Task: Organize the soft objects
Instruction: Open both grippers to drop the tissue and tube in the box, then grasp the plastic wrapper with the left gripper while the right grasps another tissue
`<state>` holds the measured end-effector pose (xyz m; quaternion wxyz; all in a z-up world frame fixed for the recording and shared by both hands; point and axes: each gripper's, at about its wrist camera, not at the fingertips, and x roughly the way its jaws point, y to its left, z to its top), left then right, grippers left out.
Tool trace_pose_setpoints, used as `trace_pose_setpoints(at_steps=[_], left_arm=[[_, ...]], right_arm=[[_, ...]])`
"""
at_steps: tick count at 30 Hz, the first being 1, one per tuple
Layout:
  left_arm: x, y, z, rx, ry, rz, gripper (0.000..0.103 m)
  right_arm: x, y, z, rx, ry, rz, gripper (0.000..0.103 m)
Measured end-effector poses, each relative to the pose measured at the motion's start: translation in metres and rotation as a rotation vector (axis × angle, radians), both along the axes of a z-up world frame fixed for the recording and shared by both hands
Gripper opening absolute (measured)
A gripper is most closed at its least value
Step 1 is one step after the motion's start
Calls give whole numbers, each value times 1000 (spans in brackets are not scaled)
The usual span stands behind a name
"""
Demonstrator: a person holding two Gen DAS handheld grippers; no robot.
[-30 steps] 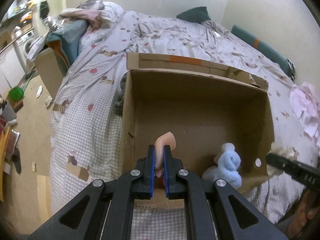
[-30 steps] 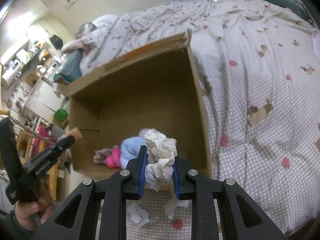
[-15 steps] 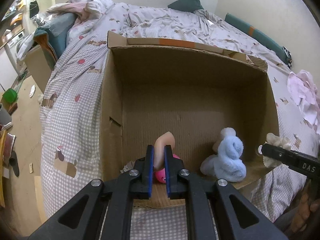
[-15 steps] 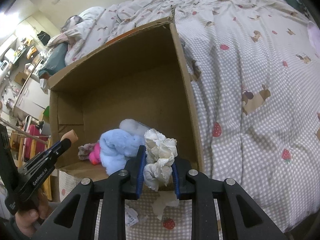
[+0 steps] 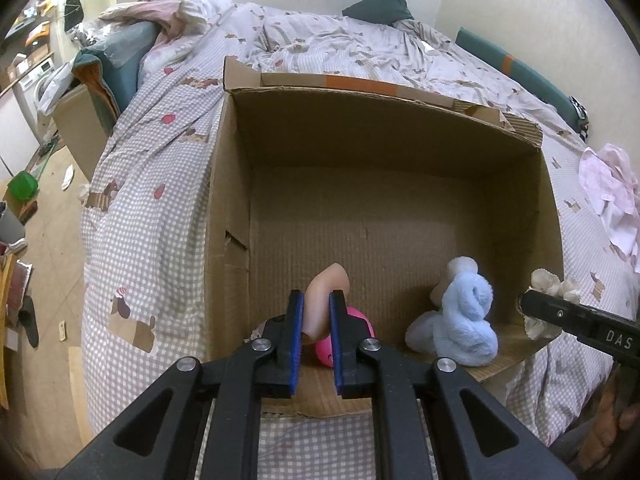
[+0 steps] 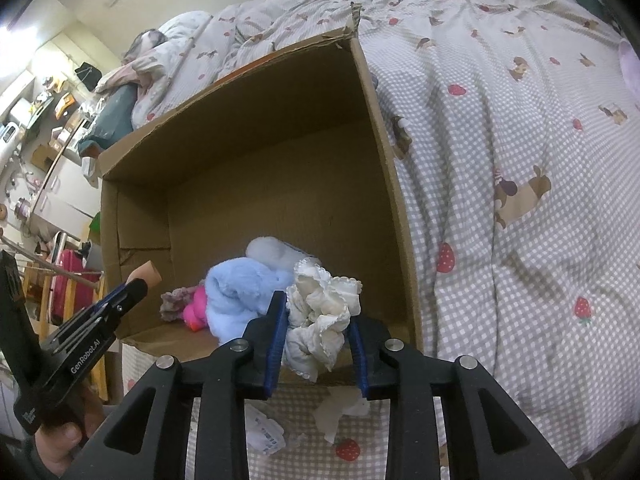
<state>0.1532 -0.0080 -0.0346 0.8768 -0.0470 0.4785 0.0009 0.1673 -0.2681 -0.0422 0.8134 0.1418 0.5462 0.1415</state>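
An open cardboard box (image 5: 372, 216) lies on a bed, its mouth facing me. My left gripper (image 5: 316, 300) is shut on a peach-coloured soft piece (image 5: 326, 296) and holds it at the box's front left. A pink soft toy (image 5: 346, 336) and a light blue plush (image 5: 460, 320) lie inside the box. My right gripper (image 6: 318, 312) is shut on a white frilly cloth (image 6: 320, 320) at the box's (image 6: 256, 184) front right edge. The blue plush (image 6: 240, 292) and pink toy (image 6: 196, 308) show behind it. The left gripper (image 6: 136, 288) shows at left.
The bed's checked quilt (image 6: 520, 160) surrounds the box. Pink cloth (image 5: 612, 196) lies at the right. Paper scraps (image 6: 264, 432) lie on the quilt in front of the box. Pillows and bedding (image 5: 120, 52) pile at the far left; the floor (image 5: 44, 216) is beyond.
Both grippers have moved closer to the box mouth with their loads still held. The box looms larger and the toys inside show more fully.
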Motion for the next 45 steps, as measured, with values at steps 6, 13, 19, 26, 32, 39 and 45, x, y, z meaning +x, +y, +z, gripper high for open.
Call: trace_pose_setpoints(at_steps=[6,13,19,26,32,39,45], left_arm=[[-2,0,2,-2,-6,0,16],[-4,-3,9,-13,-36,-15,26],[-8,-1,20,31,-92,31,76],[-10,5,29,3,-88,63,76],[-22,10,36,-6,-82,85,76],[-40,9,41,32,-84,106,76],[-58,5,39,14,-64,98,76]], right_arm=[[0,-2,4,21,-16,-11,60],[-2,-8,16,39,-68,-47,76],[-7,-10,33,40,-145,-70,82],[-8,-10,39,31,-159,-63,82],[-18,-6,44,14,-173,-50,82],[-36,-7,45,12,-164,-31,82],[-49,-8,45,-11,-148,-29,82]])
